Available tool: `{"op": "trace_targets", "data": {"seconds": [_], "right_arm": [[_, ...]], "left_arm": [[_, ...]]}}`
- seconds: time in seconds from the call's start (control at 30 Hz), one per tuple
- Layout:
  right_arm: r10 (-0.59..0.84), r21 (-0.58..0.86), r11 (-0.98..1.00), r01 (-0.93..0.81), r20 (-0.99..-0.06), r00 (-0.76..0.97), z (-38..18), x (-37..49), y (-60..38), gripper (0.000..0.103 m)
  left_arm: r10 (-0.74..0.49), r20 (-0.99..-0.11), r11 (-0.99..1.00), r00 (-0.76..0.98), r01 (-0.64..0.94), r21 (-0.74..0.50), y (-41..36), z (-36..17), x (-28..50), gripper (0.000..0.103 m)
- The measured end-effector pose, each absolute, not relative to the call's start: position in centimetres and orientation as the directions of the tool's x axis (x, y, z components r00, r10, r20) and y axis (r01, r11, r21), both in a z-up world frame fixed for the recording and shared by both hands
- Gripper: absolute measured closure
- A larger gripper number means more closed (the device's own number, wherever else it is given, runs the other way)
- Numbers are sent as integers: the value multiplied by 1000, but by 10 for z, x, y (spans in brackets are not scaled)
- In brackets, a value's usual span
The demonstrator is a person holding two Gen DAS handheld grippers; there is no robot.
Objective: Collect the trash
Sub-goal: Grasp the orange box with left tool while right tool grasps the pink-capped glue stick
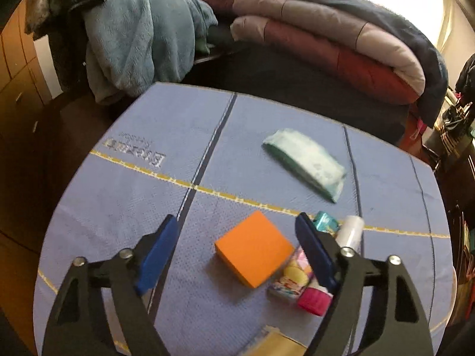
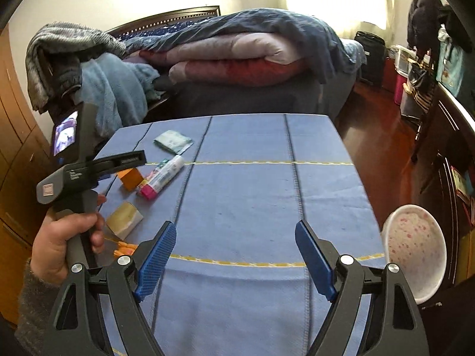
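Pointing steeply down over the blue tabletop (image 1: pixel 124 184), the left gripper (image 1: pixel 237 246) has its jaws released, with nothing pressed between the pads; no earlier view is given, so only this spread stance can be told. An orange box (image 1: pixel 253 252) lies between the two blue pads in the lower centre of the left view, apart from both. Just right of it, partly behind the right pad, lies a bottle (image 1: pixel 292 276) with a pink cap, and a white tube (image 1: pixel 351 231) beside it. A pale green packet (image 1: pixel 305 163) lies further up, right of centre.

In the right view, the right gripper (image 2: pixel 236 255) also points down with its jaws released and empty, over a bare part of the tabletop. At the left edge, a hand (image 2: pixel 63 243) in a grey sleeve (image 2: pixel 32 305) grips the handle of the left gripper, which is tilted toward the trash at the upper left. A tan packet (image 2: pixel 124 219) lies near that hand. A white bowl (image 2: pixel 415 249) stands at the lower right, off the tabletop edge.
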State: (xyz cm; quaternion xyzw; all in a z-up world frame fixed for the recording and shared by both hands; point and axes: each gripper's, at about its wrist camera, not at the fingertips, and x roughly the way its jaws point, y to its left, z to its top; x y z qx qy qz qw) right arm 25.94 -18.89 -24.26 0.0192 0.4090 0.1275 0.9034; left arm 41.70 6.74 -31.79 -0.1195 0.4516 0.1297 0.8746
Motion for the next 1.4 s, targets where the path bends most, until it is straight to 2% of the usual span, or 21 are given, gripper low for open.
{"op": "trace_targets", "data": {"seconds": [0.1,0.17,0.23,0.33,0.67,0.8,1.03,1.17,1.4], "right_arm": [[256,142,963,-228,-740,621,-245,267,-173,21],[257,144,963,-228,-750,609,-249,275,-161,21],[258,143,962,-232,-754,604,-253,283,-148,21],[247,129,964,-233,-762,599,-257,293,-130,21],[246,138,963,-230,-798,551,-286,333,-78,24],[232,130,967,-221,-813,534,-297,345,-59,37],[212,126,973,-195,-823,527,-302,356,-47,47],[202,124,975,-185,-841,502,-309,362,-47,78],[202,136,977,-164,-834,514,-307,358,-62,81]], "left_arm": [[117,-822,940,558,-330,-91,70,-323,418,28],[87,-818,946,568,-304,-110,68,-324,416,35],[65,-810,956,583,-269,-118,64,-322,416,55],[101,-796,966,597,-251,-67,58,-318,413,55],[112,-739,945,664,-302,-128,112,-286,385,55],[122,-723,938,681,-317,-141,129,-277,374,55],[100,-718,940,689,-301,-159,139,-276,367,55],[86,-716,942,693,-291,-168,137,-276,366,55],[78,-713,945,697,-280,-171,132,-273,364,55]]}}
